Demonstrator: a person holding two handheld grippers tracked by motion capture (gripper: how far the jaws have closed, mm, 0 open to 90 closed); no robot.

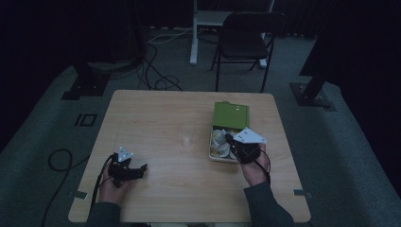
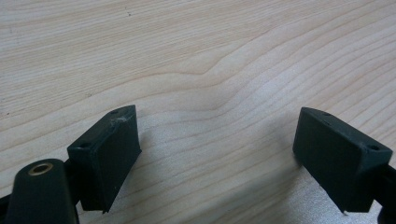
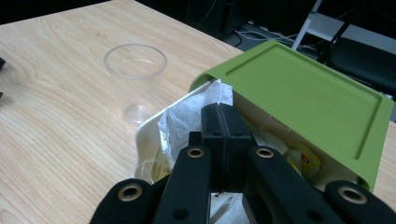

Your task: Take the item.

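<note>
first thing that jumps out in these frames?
The green lid standing open on the white box at the table's right, with the right gripper shut among white packets inside. A clear cup stands left of the box; the left gripper rests open on bare wood.

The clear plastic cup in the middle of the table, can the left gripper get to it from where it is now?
Probably yes. The left gripper is open, and bare table lies between it and the cup.

The desk (image 1: 156,123) is showing pale wood grain; the box's lid (image 3: 308,93) is glowing green, the box (image 3: 144,133) cream; both tools (image 3: 223,122) (image 2: 217,154) are showing black; the cup (image 3: 135,70) is looking clear.
</note>
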